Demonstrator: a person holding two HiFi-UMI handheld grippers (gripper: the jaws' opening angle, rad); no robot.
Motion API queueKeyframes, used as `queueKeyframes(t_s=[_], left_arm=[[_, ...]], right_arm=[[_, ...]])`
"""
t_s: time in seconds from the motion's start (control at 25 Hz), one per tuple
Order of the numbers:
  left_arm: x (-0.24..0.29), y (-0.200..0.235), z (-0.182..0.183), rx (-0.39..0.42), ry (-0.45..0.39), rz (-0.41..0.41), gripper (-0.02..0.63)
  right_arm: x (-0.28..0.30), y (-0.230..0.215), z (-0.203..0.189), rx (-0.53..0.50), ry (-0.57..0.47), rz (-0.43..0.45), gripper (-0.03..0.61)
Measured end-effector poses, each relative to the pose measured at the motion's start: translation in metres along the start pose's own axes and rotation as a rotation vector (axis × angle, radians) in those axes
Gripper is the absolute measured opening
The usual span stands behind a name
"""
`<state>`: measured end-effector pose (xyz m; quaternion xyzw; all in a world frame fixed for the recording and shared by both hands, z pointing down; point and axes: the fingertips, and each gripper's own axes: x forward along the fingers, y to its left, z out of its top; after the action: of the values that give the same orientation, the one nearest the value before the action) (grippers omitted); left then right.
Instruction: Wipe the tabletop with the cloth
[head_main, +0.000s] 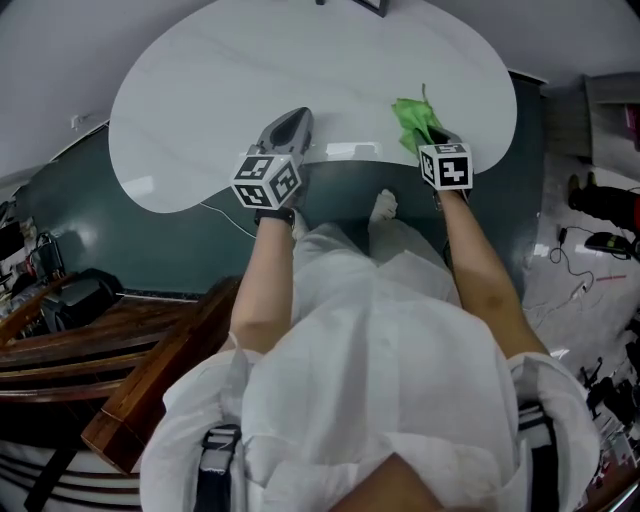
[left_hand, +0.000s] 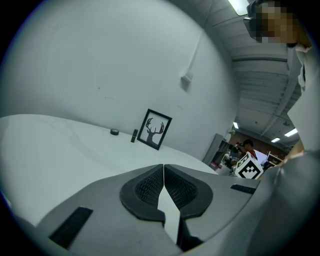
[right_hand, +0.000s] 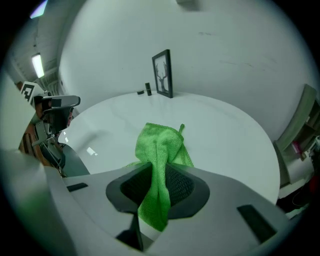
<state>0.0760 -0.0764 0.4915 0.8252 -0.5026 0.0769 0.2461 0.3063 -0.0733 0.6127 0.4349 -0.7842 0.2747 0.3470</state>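
Person's white top (head_main: 370, 400) filling foreground, right gripper (right_hand: 159, 187) jaws clamping green cloth (right_hand: 160, 145) at near edge of worktop (head_main: 250, 80), left gripper (left_hand: 164, 187) jaws pressing together, empty.

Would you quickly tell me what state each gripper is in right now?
Left gripper: shut, holding nothing.
Right gripper: shut on the green cloth.

A bright green microfibre cloth (right_hand: 159, 150) is bunched into a narrow fold and clamped between the jaws of the right tool (right_hand: 155, 190), its crumpled free end sticking forward over the near edge of the white, glossy, round-edged worktop (head_main: 300, 70)
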Motion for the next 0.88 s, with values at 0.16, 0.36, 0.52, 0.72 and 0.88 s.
queueKeyframes(t_s=[0.16,0.36,0.52,0.72,0.88], left_arm=[[0.009,-0.019,0.002,0.012,-0.004,0.013,0.017],[0.012,-0.032,-0.001,0.012,0.001,0.039,0.017],[0.012,-0.031,-0.004,0.008,0.007,0.049,0.017],[0.014,-0.015,0.004,0.000,-0.007,0.062,0.017],[0.011,0.006,0.010,-0.011,-0.011,0.070,0.017]], right_arm=[[-0.018,-0.052,-0.015,0.037,-0.007,-0.045,0.077],[-0.034,-0.106,-0.028,0.070,-0.008,-0.099,0.077],[-0.045,-0.144,-0.035,0.109,0.000,-0.175,0.077],[-0.047,-0.186,-0.029,0.181,0.020,-0.282,0.078],[-0.037,-0.184,-0.013,0.237,0.041,-0.350,0.077]])
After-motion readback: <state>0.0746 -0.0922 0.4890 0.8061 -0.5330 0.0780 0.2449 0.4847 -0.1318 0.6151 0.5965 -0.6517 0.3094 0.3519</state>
